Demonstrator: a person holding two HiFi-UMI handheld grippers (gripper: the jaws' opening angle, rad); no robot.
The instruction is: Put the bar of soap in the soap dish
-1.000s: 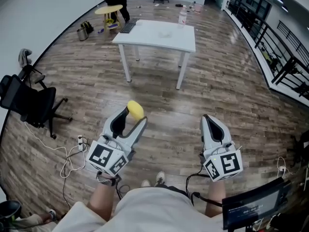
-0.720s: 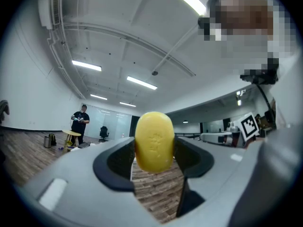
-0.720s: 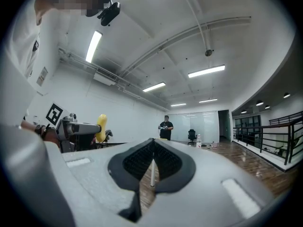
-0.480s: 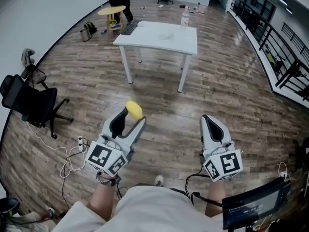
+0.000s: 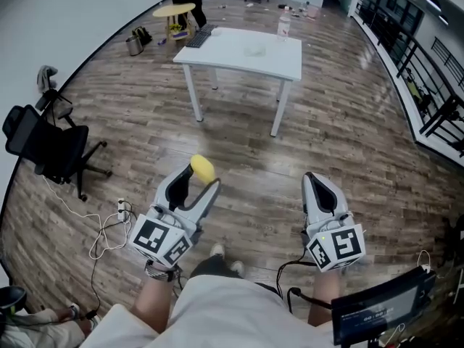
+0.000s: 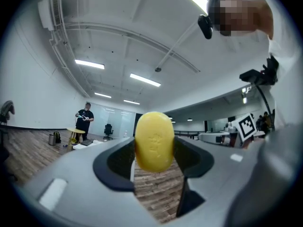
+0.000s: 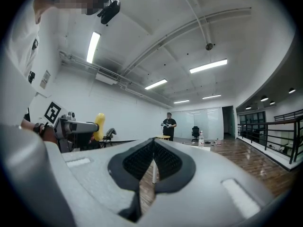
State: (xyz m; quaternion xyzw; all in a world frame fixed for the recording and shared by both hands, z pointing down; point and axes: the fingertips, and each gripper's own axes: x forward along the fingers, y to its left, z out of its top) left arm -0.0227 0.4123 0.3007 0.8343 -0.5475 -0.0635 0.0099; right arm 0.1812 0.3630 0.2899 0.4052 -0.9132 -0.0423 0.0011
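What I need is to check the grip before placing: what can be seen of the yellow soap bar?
The soap bar is a matte yellow oval with a faint embossed mark on its broad face. It stands on end, pinched at both side edges between the tips of the left tongs, its top rising above them. Only the tongs touch it, in air above the wood floor.
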